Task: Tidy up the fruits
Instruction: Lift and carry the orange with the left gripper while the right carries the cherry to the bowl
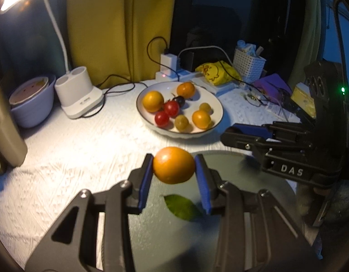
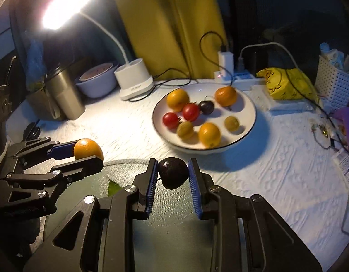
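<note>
An orange fruit (image 1: 173,165) is clamped between the blue pads of the left gripper (image 1: 173,170), held above a grey-green plate (image 1: 253,165) with a green leaf (image 1: 182,206) on it. The right gripper (image 2: 172,173) is closed on a dark round fruit (image 2: 172,172) over the same plate. Beyond both, a white bowl (image 2: 246,104) on the table (image 2: 265,170) holds more fruit (orange, red, green and one dark).
</note>
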`<action>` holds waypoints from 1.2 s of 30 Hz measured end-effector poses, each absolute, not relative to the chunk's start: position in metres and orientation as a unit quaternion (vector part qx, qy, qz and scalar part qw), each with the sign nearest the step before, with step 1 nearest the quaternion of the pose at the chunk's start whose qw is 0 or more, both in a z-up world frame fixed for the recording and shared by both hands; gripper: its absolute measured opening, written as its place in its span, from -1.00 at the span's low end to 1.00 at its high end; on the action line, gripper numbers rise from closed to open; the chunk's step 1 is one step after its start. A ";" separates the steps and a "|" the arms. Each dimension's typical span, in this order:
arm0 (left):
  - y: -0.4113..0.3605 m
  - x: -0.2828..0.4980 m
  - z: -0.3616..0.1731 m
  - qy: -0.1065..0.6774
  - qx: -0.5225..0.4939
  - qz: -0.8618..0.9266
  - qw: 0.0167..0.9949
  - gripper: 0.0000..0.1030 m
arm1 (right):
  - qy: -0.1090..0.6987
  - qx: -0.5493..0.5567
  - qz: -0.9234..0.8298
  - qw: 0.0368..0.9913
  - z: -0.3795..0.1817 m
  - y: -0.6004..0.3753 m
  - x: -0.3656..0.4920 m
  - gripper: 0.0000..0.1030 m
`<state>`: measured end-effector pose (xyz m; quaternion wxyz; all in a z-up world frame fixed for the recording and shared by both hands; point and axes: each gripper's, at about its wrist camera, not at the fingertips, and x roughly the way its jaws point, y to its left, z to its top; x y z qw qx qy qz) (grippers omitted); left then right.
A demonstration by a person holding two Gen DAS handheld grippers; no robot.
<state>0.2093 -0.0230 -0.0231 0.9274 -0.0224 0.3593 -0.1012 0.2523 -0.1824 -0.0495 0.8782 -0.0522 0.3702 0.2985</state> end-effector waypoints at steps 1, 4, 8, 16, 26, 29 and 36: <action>-0.025 0.212 -0.022 0.358 -0.021 -0.102 0.928 -0.26 | 0.369 -0.051 0.297 0.880 -0.048 -0.185 0.255 -0.43; -0.028 0.221 -0.020 0.356 -0.019 -0.103 0.928 -0.26 | 0.366 -0.048 0.293 0.882 -0.045 -0.192 0.263 -0.43; -0.031 0.234 -0.019 0.355 -0.016 -0.106 0.929 -0.26 | 0.361 -0.044 0.287 0.886 -0.041 -0.199 0.276 -0.43; -0.032 0.263 -0.022 0.355 -0.012 -0.111 0.928 -0.26 | 0.358 -0.044 0.273 0.892 -0.038 -0.208 0.303 -0.43; -0.026 0.303 -0.036 0.363 -0.007 -0.107 0.926 -0.26 | 0.365 -0.048 0.264 0.891 -0.047 -0.204 0.340 -0.43; -0.025 0.317 -0.038 0.360 -0.006 -0.107 0.927 -0.26 | 0.370 -0.049 0.261 0.890 -0.053 -0.202 0.349 -0.43; -0.023 0.351 -0.034 0.343 -0.004 -0.111 0.933 -0.26 | 0.370 -0.063 0.251 0.892 -0.060 -0.194 0.373 -0.43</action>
